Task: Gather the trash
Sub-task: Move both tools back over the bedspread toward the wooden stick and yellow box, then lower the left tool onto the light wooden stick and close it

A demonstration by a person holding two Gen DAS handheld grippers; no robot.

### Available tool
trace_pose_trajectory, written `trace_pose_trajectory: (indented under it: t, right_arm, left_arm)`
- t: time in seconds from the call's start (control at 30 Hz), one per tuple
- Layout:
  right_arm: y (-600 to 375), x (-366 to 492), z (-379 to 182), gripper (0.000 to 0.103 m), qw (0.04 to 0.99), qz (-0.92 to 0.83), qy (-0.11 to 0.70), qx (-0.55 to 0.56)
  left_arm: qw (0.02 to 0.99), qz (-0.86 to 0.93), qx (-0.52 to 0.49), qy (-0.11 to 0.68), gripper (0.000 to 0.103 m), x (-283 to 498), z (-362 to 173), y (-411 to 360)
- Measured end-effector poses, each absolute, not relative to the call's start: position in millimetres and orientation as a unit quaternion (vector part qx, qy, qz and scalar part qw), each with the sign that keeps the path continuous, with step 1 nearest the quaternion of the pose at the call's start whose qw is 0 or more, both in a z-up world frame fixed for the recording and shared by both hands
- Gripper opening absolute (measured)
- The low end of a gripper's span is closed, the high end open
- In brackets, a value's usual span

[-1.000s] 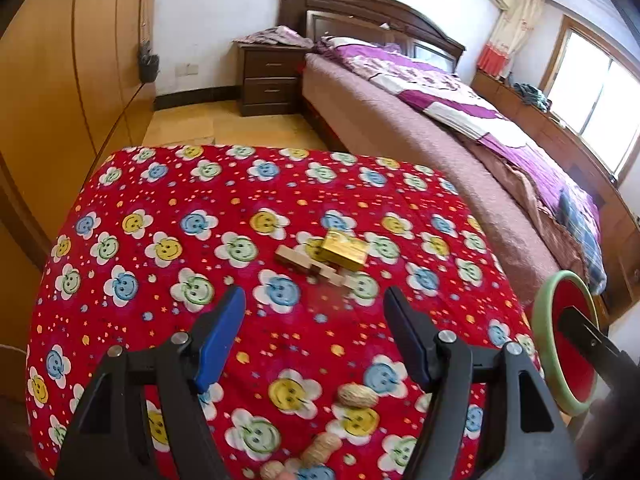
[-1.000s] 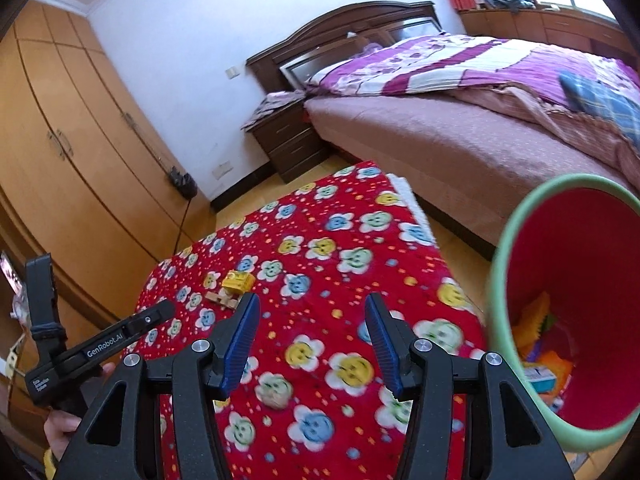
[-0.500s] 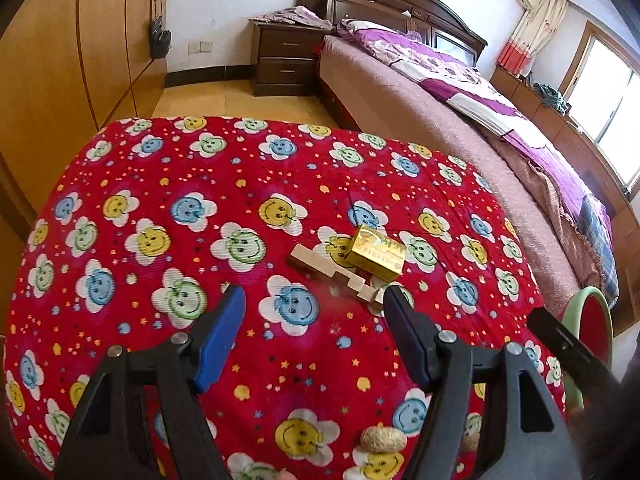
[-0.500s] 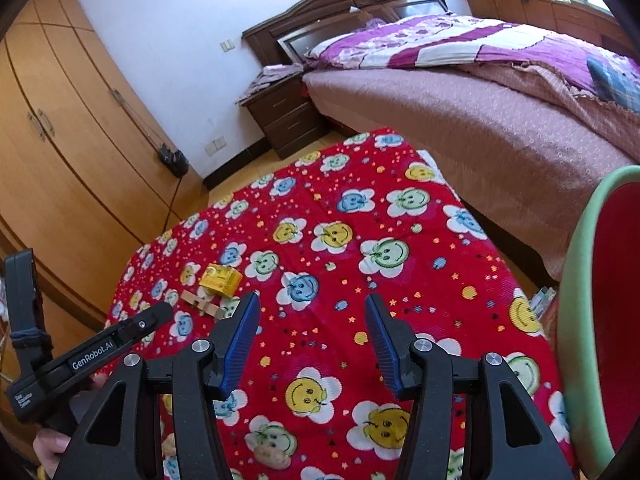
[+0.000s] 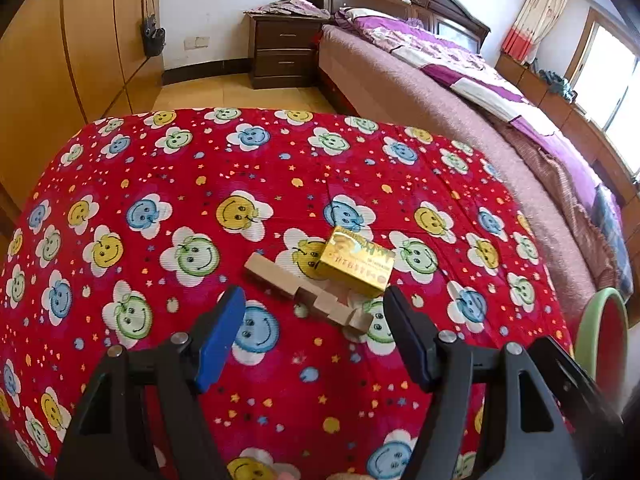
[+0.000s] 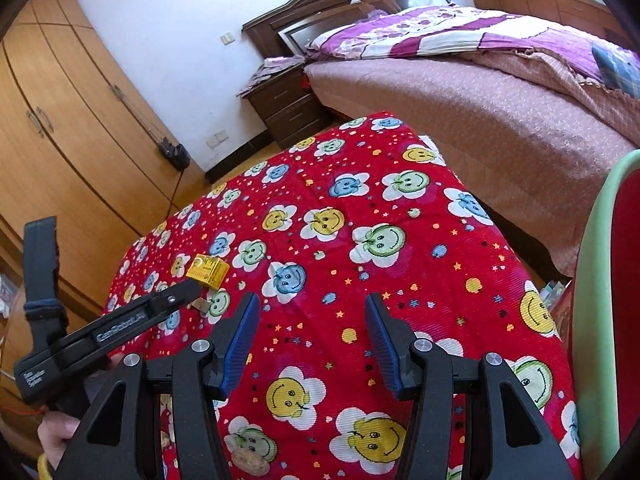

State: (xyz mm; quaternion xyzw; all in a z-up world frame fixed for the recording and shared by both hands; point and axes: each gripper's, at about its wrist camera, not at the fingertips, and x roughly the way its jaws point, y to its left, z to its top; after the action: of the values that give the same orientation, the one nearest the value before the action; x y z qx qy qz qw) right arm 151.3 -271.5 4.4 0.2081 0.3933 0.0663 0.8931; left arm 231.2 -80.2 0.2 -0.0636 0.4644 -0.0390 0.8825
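Here the notched wooden strip [image 5: 306, 294] is lying flat on the red smiley-patterned counter [image 5: 160, 168], its long axis running from upper left to lower right. Touching its right side, a shiny yellow box [image 5: 354, 262] is sitting. Both the left tongs [image 5: 314, 330] and right tongs [image 6: 312, 338] are gaping wide, gripping nothing.

The bench [image 5: 168, 168] wears a red cloth printed with smiling flowers. Near its middle lies a small yellow box [image 5: 356, 262], touching a row of pale wooden blocks [image 5: 308, 294]; a peanut [image 6: 250, 458] lies at the near edge
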Motion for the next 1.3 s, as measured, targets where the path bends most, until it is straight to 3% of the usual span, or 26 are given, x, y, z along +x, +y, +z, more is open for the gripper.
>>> trace_pose_trajectory:
  t: [0.7, 0.9, 1.17, 1.3]
  right_arm:
    - [-275, 148, 3, 0.056, 0.892, 0.070, 0.389, 0.219]
    - [-274, 148, 2, 0.056, 0.891, 0.075, 0.391, 0.219]
    - [-273, 148, 3, 0.056, 0.891, 0.080, 0.390, 0.216]
    - [-269, 148, 1, 0.056, 0.893, 0.079, 0.391, 0.209]
  left_arm:
    - [0.878, 0.011, -0.031, 0.478, 0.071, 225, -7, -41]
    - [0.880, -0.002, -0.054, 0.471, 0.060, 232, -4, -38]
    - [0.893, 0.009, 0.004, 0.451, 0.047, 232, -9, -58]
    - [0.895, -0.010, 0.004, 0.445, 0.028, 229, -9, -59]
